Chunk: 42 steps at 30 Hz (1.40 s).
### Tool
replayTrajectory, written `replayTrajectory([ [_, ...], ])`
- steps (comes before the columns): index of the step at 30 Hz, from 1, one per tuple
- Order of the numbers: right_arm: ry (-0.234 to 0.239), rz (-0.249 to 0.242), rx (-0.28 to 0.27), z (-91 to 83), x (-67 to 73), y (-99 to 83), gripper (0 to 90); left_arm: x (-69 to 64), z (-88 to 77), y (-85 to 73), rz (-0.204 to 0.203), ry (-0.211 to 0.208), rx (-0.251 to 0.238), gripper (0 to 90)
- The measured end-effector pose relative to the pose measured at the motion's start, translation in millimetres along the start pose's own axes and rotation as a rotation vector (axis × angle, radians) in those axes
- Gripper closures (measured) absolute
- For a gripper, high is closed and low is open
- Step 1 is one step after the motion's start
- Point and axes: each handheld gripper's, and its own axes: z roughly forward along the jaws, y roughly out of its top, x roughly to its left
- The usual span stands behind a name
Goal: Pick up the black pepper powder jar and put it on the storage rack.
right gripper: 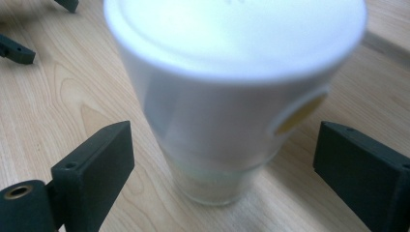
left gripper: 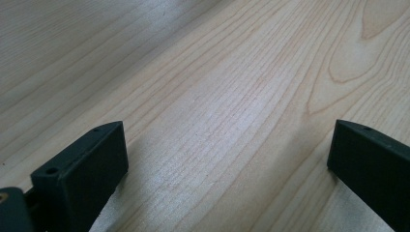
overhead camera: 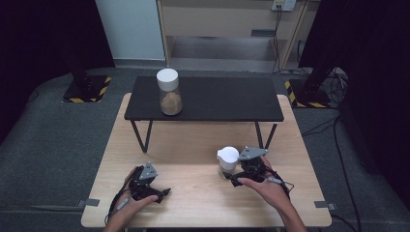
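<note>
Now, two lidded jars before you.
Your right gripper [right gripper: 222, 159] brackets the white-lidded jar [right gripper: 232, 96], jaws apart; your left gripper [left gripper: 227, 159] gapes empty. The shelf jar [overhead camera: 169, 92] holds brown powder.

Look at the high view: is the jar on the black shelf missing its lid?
No, the jar on the black shelf has a white lid on top.

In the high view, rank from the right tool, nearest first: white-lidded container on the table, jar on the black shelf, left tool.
1. White-lidded container, right beside the right tool.
2. Left tool, across the table.
3. Jar, on the black shelf.
</note>
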Motion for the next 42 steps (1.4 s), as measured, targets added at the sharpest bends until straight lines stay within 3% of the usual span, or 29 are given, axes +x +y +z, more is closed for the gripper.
replayTrajectory([
  [25, 0.029, 0.006, -0.034, 9.4, -5.7, 6.1, 29.6, 0.0, 0.0, 0.0, 0.000, 0.000, 0.000, 0.0],
  [38, 0.008, -0.016, -0.037, 7.7, -0.2, 5.5, 31.4, 0.0, 0.0, 0.0, 0.000, 0.000, 0.000, 0.0],
  [42, 0.002, 0.001, -0.067, 1.2, -2.2, 1.3, 31.4, 0.0, 0.0, 0.1, 0.000, 0.000, 0.000, 0.0],
])
